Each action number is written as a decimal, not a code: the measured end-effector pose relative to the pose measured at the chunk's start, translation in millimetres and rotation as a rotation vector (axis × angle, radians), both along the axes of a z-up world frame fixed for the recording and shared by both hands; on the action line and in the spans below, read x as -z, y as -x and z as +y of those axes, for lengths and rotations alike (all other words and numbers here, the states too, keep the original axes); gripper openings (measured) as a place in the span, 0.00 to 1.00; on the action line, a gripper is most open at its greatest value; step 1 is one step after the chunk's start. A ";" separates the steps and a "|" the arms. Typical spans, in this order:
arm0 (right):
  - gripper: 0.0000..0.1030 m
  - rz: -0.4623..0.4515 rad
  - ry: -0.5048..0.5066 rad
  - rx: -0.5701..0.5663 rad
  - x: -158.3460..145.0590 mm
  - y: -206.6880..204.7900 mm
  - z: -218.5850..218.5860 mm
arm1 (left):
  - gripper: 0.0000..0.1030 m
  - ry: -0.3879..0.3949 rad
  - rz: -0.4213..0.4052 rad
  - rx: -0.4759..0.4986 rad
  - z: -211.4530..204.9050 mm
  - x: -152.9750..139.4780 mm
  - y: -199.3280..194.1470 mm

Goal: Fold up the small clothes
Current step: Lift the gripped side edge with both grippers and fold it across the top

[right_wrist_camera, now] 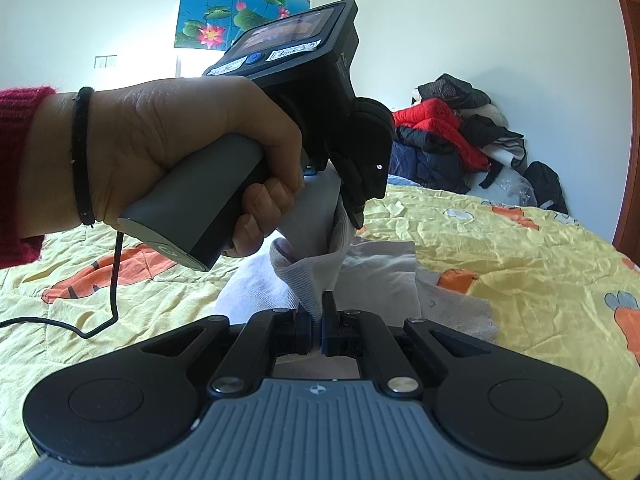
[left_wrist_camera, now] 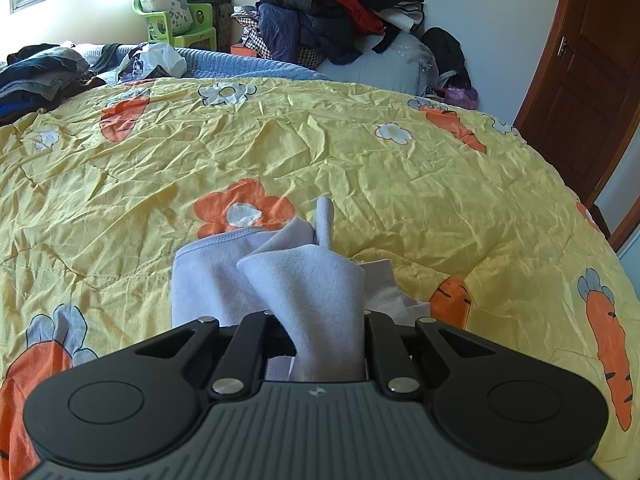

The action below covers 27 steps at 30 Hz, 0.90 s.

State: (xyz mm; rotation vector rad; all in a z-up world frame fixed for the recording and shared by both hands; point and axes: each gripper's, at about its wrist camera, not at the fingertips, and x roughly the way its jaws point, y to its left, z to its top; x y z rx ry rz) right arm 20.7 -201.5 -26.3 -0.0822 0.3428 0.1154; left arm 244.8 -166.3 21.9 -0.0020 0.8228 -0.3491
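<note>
1. Over the yellow carrot-print quilt both claws have a small pale grey garment hoisted clear of the bed, one end each, so it hangs between them ready for a fold.
2. Left claw is pressed almost shut, pinching one bunched end; the hand grips its handle from the left of the right-wrist view.
3. Right claw is squeezed tight on the ribbed edge, cloth sandwiched between the pads.
4. My read: holding two ends lets the fabric drop straight before it's laid down.
5. Beneath it, more pale cloth lies on the quilt, right where the garment would land.
6. A black cable trails across the bed; the heap of jackets sits well apart.
</note>
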 end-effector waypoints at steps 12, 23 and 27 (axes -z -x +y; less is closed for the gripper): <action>0.06 0.010 -0.032 0.007 3.5 -0.2 -5.9 | 0.12 -0.013 0.003 0.007 -7.7 3.3 -0.1; 0.06 0.023 -0.055 0.016 4.3 -1.0 -9.9 | 0.12 -0.016 0.009 0.015 -14.9 5.6 -0.2; 0.06 0.034 -0.089 0.026 5.0 -0.9 -16.4 | 0.12 -0.015 0.018 0.019 -20.6 8.3 -1.2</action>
